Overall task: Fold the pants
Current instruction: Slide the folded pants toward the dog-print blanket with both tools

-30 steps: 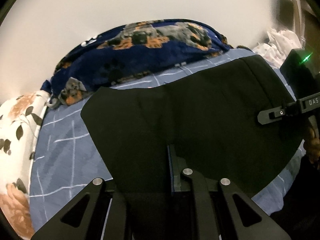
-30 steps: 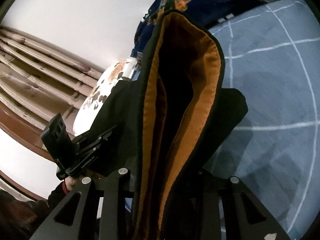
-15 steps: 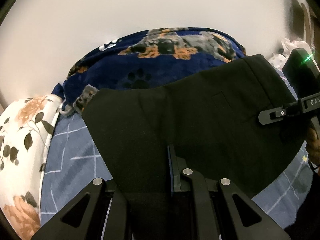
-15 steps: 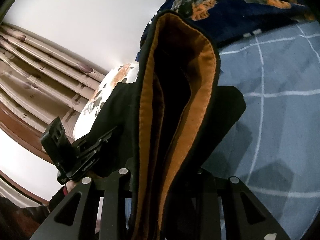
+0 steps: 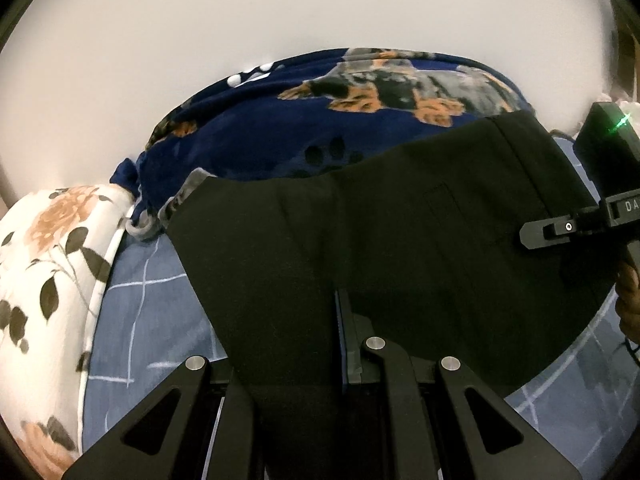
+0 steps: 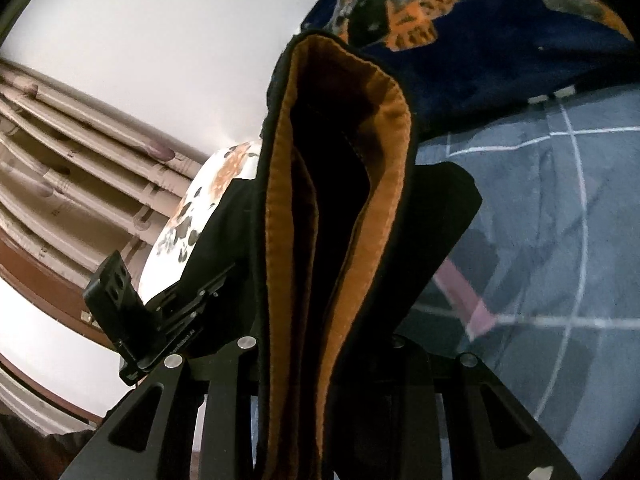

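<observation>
Now my left gripper (image 5: 304, 364) and right gripper (image 6: 320, 372), both clamped on the black pants (image 5: 400, 256), have carried them farther over the bed (image 5: 148, 320); fabric hides my fingertips.

A plain white wall (image 5: 280, 20) rises behind a bed covered in a blue sheet (image 5: 152, 320) with thin white grid lines. A navy blanket (image 5: 280, 128) printed with dogs and paw marks is heaped along the bed's far edge, a white floral pillow (image 5: 44, 272) at its left edge. Beige pleated curtains (image 6: 80, 160) hang beyond the pillow
</observation>
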The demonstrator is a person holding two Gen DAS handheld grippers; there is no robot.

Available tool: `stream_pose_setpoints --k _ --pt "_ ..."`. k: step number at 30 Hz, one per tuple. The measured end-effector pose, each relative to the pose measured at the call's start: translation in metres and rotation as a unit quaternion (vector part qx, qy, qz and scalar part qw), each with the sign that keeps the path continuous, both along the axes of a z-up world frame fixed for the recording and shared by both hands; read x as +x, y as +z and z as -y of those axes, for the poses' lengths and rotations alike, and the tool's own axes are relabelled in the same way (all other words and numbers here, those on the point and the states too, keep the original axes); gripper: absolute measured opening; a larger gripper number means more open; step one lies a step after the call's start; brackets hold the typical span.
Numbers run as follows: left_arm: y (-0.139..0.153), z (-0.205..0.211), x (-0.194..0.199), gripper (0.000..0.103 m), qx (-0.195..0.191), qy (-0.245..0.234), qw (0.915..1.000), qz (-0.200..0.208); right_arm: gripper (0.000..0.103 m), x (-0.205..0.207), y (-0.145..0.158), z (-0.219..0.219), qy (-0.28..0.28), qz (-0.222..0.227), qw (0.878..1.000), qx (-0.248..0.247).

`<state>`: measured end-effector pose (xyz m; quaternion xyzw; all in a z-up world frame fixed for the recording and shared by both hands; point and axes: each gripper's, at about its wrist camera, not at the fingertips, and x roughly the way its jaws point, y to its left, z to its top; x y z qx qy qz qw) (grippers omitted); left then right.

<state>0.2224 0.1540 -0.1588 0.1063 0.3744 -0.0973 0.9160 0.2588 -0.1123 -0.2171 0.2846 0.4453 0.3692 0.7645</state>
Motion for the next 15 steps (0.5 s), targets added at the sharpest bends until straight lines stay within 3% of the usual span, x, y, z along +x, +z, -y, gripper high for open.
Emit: stream_pose_setpoints --k 15 --pt "-0.042 -0.021 0.043 0.012 -0.012 0.019 0.9996 -0.019 0.026 0.025 -0.027 0.005 -0.024 -0.015 0.999 -0.016"
